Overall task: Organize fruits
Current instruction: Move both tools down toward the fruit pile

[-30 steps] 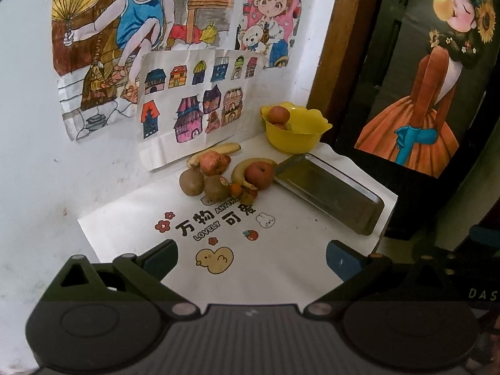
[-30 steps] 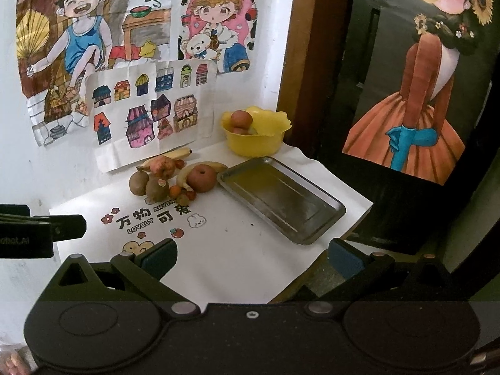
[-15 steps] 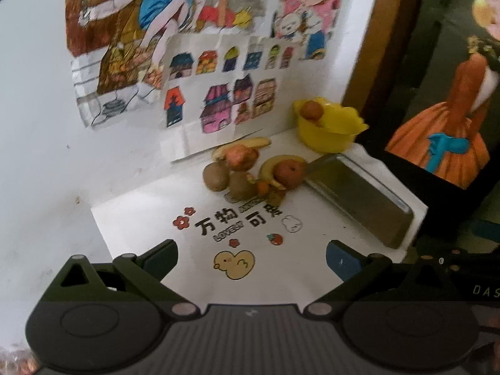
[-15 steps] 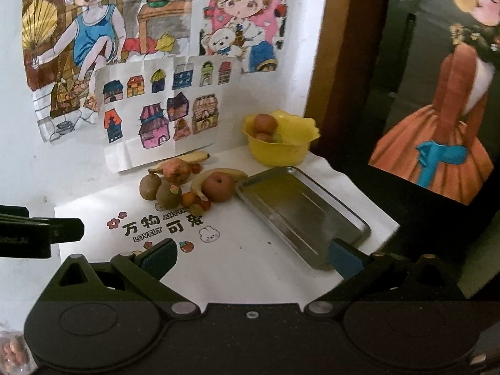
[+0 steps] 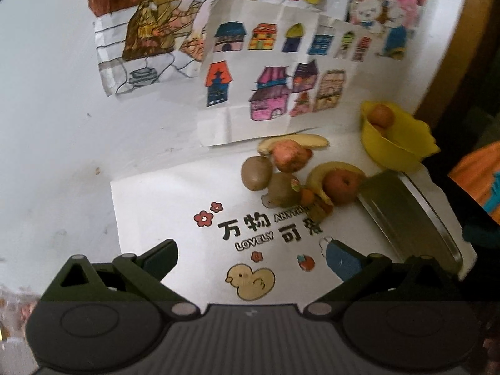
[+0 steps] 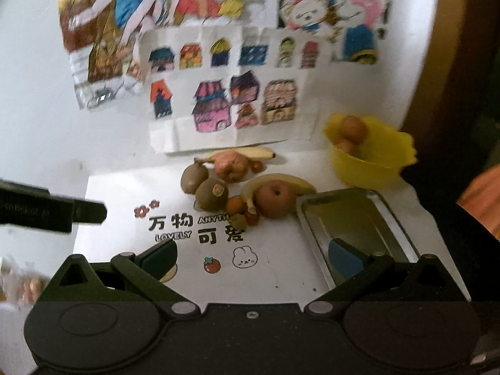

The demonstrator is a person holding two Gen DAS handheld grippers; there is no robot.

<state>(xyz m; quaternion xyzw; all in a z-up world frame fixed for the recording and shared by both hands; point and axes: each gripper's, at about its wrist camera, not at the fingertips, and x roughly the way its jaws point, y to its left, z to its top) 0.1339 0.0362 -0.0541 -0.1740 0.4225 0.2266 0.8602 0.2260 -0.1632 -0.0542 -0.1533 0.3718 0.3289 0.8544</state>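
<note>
Yellow bowl [image 6: 368,162] already holds a few round fruits; steel tray [image 6: 353,218] beside it sits bare. Loose fruit pile lies on the white mat [image 5: 175,206] near the wall: kiwis [image 6: 212,194], red apple [image 6: 275,198] touching the tray's corner, bananas [image 6: 247,153]. Left gripper [image 5: 250,257] and right gripper [image 6: 253,254] both hover short of the pile, jaws apart, nothing held. Judged step: approach before first pick. Next move likely needs one gripper lowered around a single fruit, apple looks easiest.
</note>
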